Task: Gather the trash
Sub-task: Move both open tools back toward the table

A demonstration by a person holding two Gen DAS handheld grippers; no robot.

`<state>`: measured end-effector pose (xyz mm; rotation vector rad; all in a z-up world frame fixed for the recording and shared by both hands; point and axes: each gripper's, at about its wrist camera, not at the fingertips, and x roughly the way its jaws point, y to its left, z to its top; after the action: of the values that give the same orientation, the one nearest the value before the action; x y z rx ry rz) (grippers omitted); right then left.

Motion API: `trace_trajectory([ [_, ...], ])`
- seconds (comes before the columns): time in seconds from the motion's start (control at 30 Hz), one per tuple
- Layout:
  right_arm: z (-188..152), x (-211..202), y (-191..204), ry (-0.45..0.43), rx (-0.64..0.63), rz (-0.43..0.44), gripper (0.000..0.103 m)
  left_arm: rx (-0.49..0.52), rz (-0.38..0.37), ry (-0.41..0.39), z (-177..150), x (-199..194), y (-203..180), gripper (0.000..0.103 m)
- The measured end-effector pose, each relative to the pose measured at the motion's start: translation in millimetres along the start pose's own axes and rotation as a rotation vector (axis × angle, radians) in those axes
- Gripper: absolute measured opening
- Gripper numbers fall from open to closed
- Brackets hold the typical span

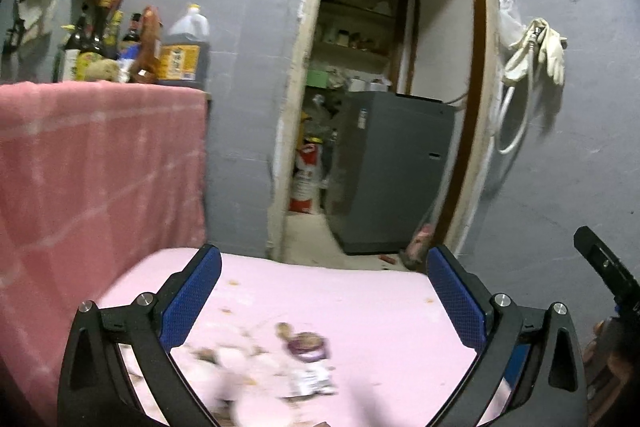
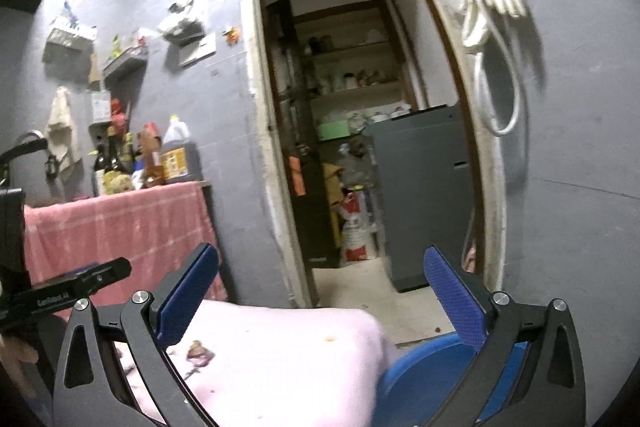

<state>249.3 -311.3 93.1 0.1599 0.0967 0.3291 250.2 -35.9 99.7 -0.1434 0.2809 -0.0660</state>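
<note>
Hovering above a pink tabletop (image 1: 360,299), the left gripper (image 1: 324,291) holds its two blue-padded fingers (image 1: 192,299) spread wide with nothing between them. The trash lies on that pink surface toward six o'clock in the left wrist view: a blurred heap of pale crumpled scraps (image 1: 236,355) and one purple-and-white wrapper (image 1: 310,359); the blur hides how many scraps there are. A few small orange crumbs (image 1: 233,282) dot the pink surface farther back. The right gripper (image 2: 320,295) likewise has its two fingers (image 2: 452,299) fully apart and empty, pointing at an open doorway (image 2: 360,107) at twelve o'clock. Under it, the pink tabletop's corner shows one dark purple scrap (image 2: 199,352) at about seven o'clock and a single orange crumb (image 2: 330,338) near the centre. A blue round bin (image 2: 424,363) sits just beside the tabletop at five o'clock, partly hidden by the right finger. At nine o'clock in the left wrist view hangs a pink checked cloth (image 1: 100,167), and behind its top edge stand several bottles, among them one large jug of dark liquid with a yellow cap (image 1: 186,47). Through the doorway stand one grey appliance (image 1: 394,167) and one red-and-white sack (image 1: 306,179). At two o'clock, a pale rubber glove (image 1: 554,47) and one looped white hose (image 1: 510,123) hang on the grey wall.
</note>
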Motion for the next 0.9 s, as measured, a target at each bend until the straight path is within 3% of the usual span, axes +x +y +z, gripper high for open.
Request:
trace_trajectory([
  [0.43,-25.1,34.0,59.9,0.147,-0.067,0.131,0.103,-0.019,0.106,0.023,-18.8,-12.6,60.0,0.100],
  [0.9,-72.0,90.0,97.8,0.491,-0.100,0.217,0.103,-0.083,0.170,0.161,-43.8,18.2,110.0,0.100],
])
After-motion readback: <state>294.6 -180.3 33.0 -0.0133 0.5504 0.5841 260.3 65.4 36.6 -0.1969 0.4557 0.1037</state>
